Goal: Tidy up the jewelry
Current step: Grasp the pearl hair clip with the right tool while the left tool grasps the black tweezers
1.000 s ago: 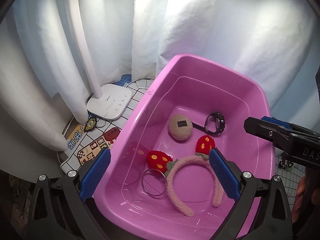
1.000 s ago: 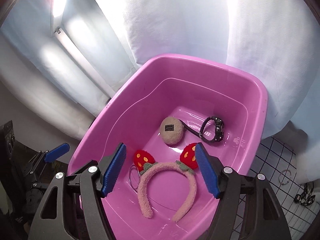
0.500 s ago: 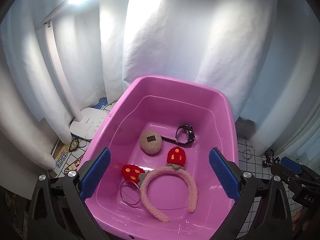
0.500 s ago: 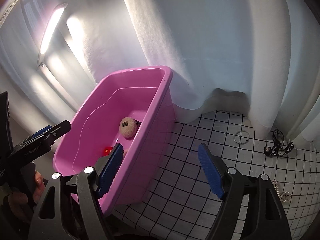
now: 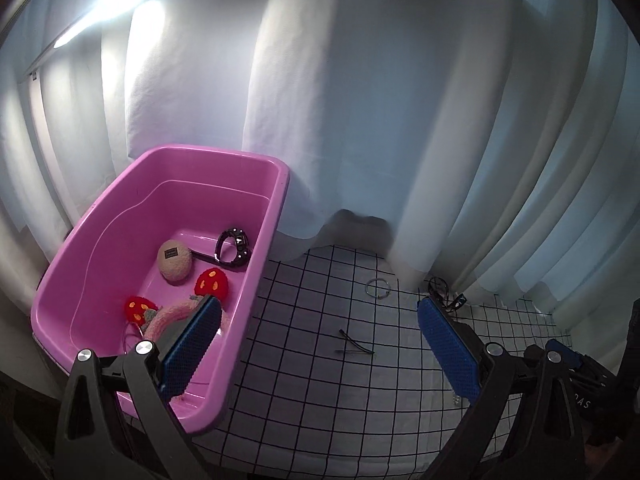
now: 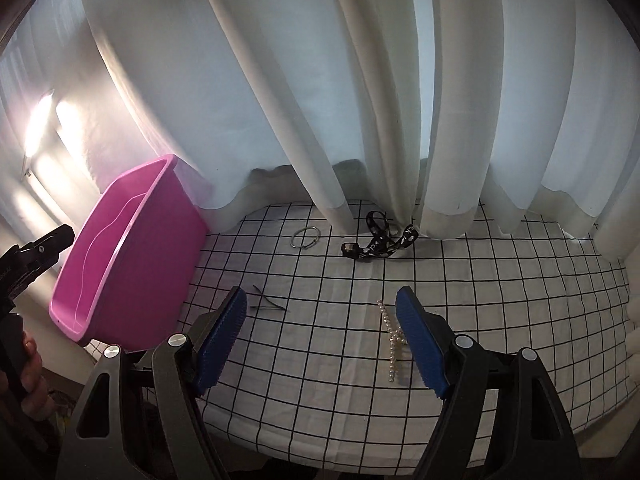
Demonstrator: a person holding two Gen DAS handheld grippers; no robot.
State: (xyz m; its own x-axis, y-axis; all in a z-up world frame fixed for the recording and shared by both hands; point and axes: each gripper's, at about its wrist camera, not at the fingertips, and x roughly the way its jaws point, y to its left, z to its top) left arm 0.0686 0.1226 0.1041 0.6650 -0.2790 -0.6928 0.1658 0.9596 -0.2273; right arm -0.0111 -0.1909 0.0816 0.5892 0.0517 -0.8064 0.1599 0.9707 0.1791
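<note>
Judging from the pink bin [image 5: 276, 216] already holding a headband [image 5: 176, 314] and watch [image 5: 234, 248], another pickup is being lined up. Both grippers' jaws are spread, nothing held. The pearl strand [image 6: 392, 340], beside the right gripper [image 6: 320, 336], must be straddled and pinched.

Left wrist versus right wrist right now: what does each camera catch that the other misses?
Only the left wrist view sees inside the pink tub: the strawberry headband, the beige pom-pom and the black watch. Only the right wrist view shows the pearl strand plainly, lying on the cloth just inside its right finger; the left view catches at most a few beads. Both show the tub, the gridded cloth, the metal ring, the hairpins and the black strap by the curtain. Left gripper and right gripper are open and empty.
</note>
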